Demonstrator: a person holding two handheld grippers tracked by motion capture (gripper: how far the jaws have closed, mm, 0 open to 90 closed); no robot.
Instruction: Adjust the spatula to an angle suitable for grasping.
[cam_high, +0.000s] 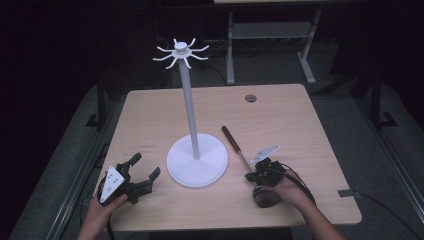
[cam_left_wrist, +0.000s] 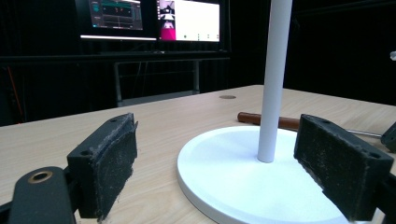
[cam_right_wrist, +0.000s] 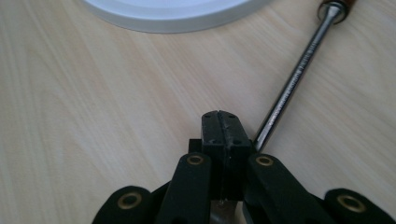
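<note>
A white stand rises from a round base at the table's middle, and its pole ends in a ring of hooks. A utensil with a brown handle and a thin metal shaft lies flat to the right of the base. My right gripper is shut at the shaft's near end. The shaft passes beside the closed tips, and its end is hidden under the gripper. My left gripper rests open left of the base. In the left gripper view it frames the pole, touching nothing.
A cable hole sits near the table's far edge. Behind the table stands a metal desk frame on the dark floor. Lit monitors glow in the left gripper view. A grey tab sticks out at the table's right edge.
</note>
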